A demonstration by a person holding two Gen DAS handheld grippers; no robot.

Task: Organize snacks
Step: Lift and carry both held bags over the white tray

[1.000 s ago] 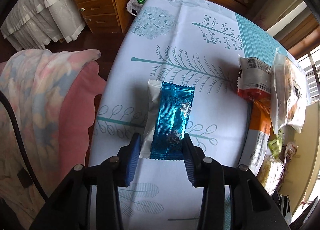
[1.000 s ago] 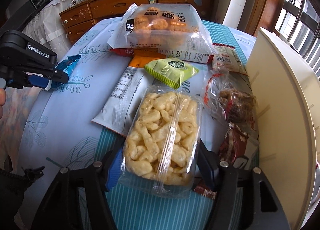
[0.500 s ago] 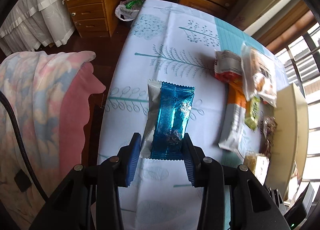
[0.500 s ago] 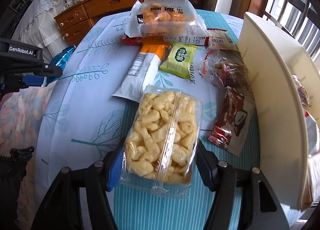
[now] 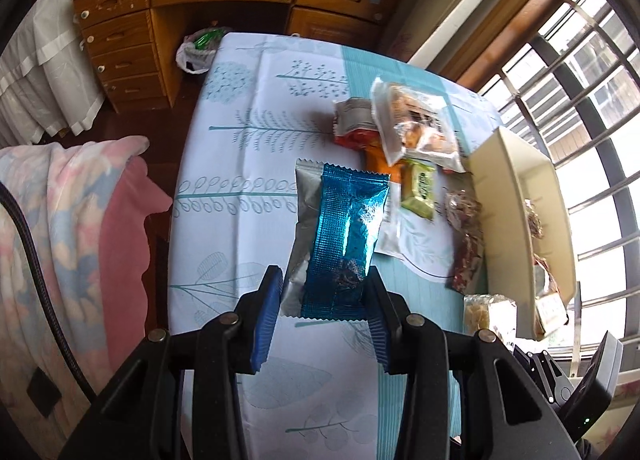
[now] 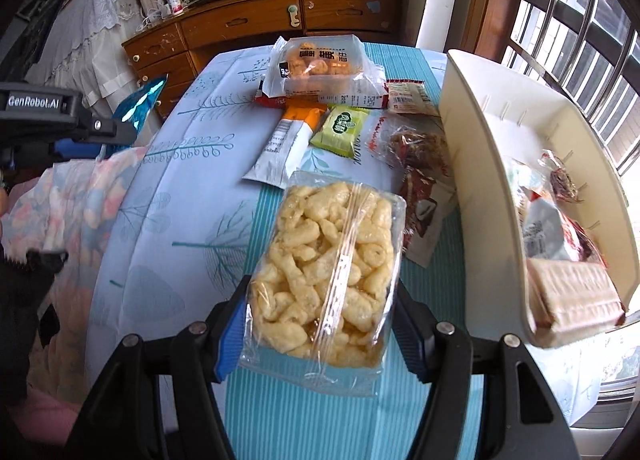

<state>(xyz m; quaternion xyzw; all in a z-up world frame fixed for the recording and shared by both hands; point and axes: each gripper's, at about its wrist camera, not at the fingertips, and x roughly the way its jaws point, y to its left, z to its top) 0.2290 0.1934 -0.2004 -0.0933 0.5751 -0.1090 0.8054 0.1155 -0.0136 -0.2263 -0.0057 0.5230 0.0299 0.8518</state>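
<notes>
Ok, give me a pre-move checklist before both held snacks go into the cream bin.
1. Left hand-held gripper shut on the blue foil packet: ok, though a silver packet is pinched in with it.
2. Right hand-held gripper shut on the clear pack of puffed snacks: ok.
3. Both loads lifted off the tablecloth: cannot tell how far.
4. Cream bin has room: ok at its far end; the near end already holds packets.
5. Way from the puffed snacks to the bin unblocked: ok, the bin's wall stands just right of the pack.
6. Loose snacks left on the table: not ok, the green packet and others remain.
</notes>
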